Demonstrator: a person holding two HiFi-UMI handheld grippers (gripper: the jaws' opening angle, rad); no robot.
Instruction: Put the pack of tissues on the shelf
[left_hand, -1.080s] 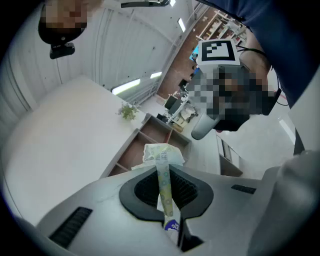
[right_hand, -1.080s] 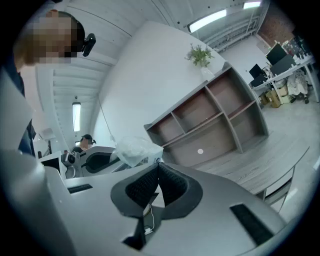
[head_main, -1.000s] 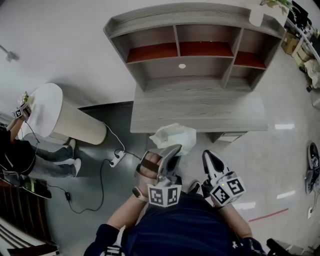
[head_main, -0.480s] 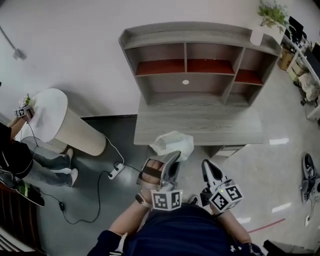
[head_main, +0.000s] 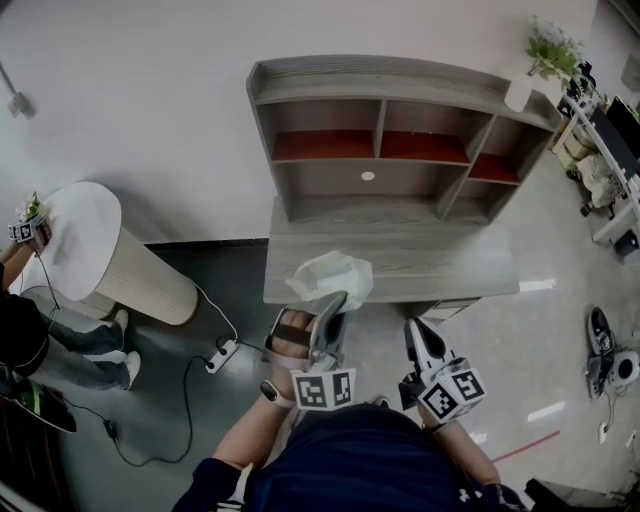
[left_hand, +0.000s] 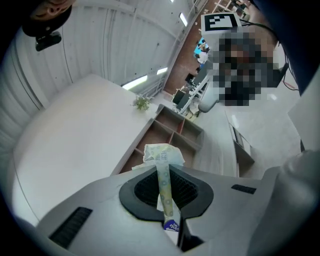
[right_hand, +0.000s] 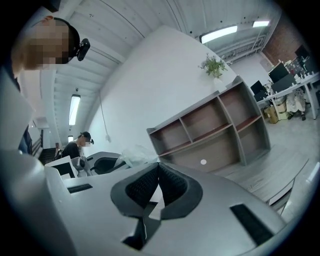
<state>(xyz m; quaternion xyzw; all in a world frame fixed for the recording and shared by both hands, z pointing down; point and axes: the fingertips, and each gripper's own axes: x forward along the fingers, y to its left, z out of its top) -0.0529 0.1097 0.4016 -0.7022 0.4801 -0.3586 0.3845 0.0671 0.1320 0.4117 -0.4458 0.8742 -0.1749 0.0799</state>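
The pack of tissues (head_main: 330, 277), pale and crinkly, hangs over the front edge of the grey desk (head_main: 440, 265). My left gripper (head_main: 331, 303) is shut on its near end. In the left gripper view the pack (left_hand: 163, 156) stands up between the pinched black pads (left_hand: 145, 190). The grey shelf unit (head_main: 400, 140), with red-backed compartments, stands at the back of the desk, beyond the pack. My right gripper (head_main: 415, 330) is shut and empty, to the right of the pack and short of the desk. The right gripper view shows the shelf (right_hand: 215, 127) ahead and the pack (right_hand: 134, 155) to its left.
A round white-topped table (head_main: 75, 228) stands at the left, with a person (head_main: 25, 330) beside it. A power strip with cables (head_main: 217, 355) lies on the floor left of my arms. A potted plant (head_main: 548, 48) tops the shelf's right end. Shoes (head_main: 594, 330) lie at the right.
The left gripper has carried the pack forward, from short of the desk to over its front edge. The right gripper has kept beside it, still shut.
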